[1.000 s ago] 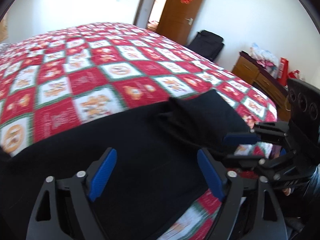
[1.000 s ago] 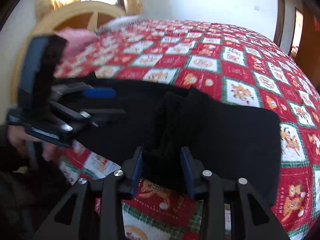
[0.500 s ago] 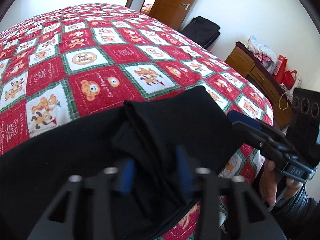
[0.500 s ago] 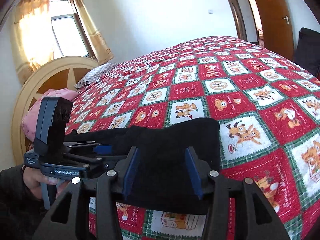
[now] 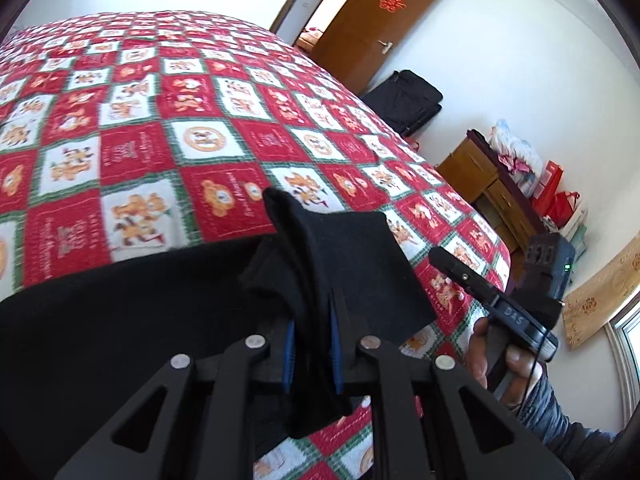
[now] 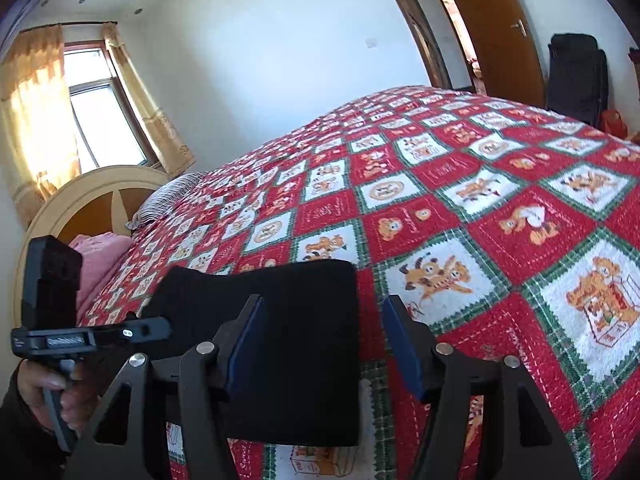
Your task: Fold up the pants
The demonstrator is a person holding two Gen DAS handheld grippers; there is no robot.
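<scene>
Black pants (image 5: 120,320) lie on a red and white patchwork quilt (image 5: 160,120) near the bed's near edge. My left gripper (image 5: 311,350) is shut on a bunched fold of the pants and holds it raised off the bed. In the right wrist view the pants (image 6: 304,344) lie flat as a dark rectangle. My right gripper (image 6: 324,344) is open above the pants' right edge and holds nothing. The right gripper also shows at the right of the left wrist view (image 5: 440,258), and the left gripper at the left of the right wrist view (image 6: 160,326).
A wooden headboard (image 6: 80,196) with a pink pillow (image 6: 100,256) and a striped pillow is at the bed's far left. A brown door (image 5: 380,28), a black suitcase (image 5: 404,100) and a wooden cabinet (image 5: 480,188) with bags stand beyond the bed.
My left gripper has shut on a fold of the pants and lifted it. My right gripper has let go of the pants and opened.
</scene>
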